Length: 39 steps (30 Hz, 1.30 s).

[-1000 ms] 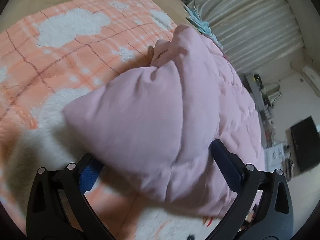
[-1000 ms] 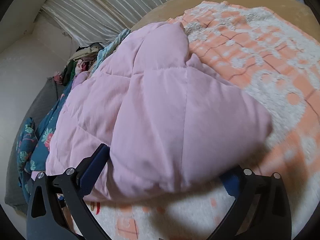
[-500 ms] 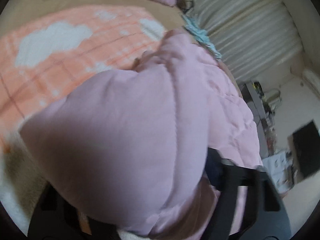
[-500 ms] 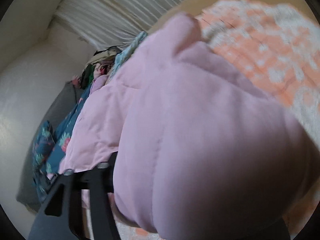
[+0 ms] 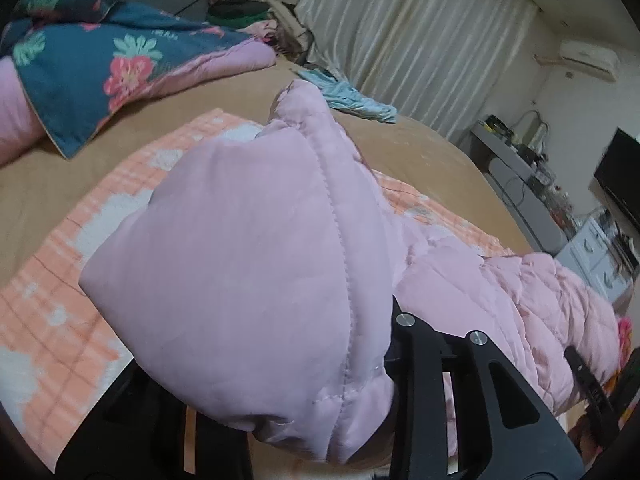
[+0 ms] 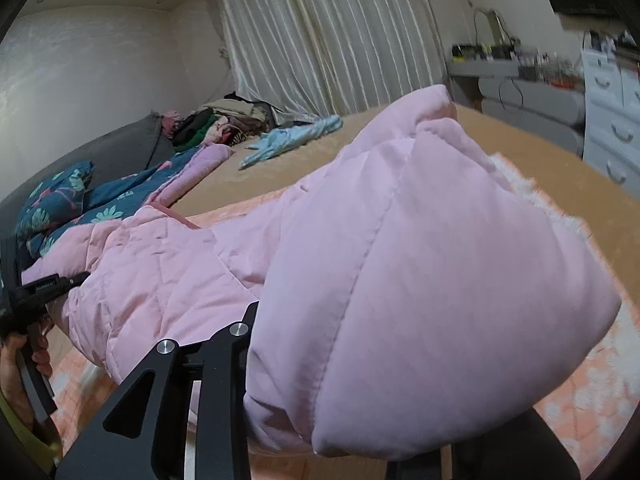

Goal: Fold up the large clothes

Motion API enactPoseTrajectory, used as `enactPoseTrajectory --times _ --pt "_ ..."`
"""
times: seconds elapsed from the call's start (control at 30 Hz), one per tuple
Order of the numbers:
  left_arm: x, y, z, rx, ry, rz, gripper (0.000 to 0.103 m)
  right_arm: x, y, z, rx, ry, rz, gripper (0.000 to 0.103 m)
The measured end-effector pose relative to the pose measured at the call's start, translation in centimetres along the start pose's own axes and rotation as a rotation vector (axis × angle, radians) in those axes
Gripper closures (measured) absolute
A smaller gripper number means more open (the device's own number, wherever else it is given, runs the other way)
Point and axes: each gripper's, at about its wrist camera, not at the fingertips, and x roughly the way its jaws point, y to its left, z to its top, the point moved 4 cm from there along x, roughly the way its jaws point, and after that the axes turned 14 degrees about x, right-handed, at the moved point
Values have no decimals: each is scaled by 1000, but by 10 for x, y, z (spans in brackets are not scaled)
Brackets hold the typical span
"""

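- The bed (image 5: 208,104) has a tan sheet over its whole top.
- An orange-and-white plaid blanket (image 5: 52,320) with white cloud shapes lies flat on the sheet at the near side.
- A pink quilted coat (image 6: 168,272) rests partly on that blanket.
- A dark blue floral duvet (image 5: 84,68) with pink lining is bunched along the far left edge.
- A light blue garment (image 6: 292,138) lies crumpled on the sheet near the far edge, by the curtain.
- A heap of mixed clothes (image 6: 224,118) sits at the far corner.

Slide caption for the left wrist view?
Left tongs clamp a puffy pink quilted jacket lifted above the orange plaid blanket.
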Motion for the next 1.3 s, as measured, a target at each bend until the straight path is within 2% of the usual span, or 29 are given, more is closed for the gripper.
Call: enactPoseTrajectory --times 0.13,0.43,0.83,1.3 --pt "-21 1 -4 35 3 -2 78 -31 1 -8 -35 -6 -6 75" --pt "-48 8 -33 76 33 -6 78 -79 -7 -47 -4 21 -31 75" --pt "-77 17 -61 94 52 -19 78 -101 0 -80 44 76 -61 74" --pt "-81 31 -99 88 102 -37 73 -109 -12 -99 133 132 -87 69"
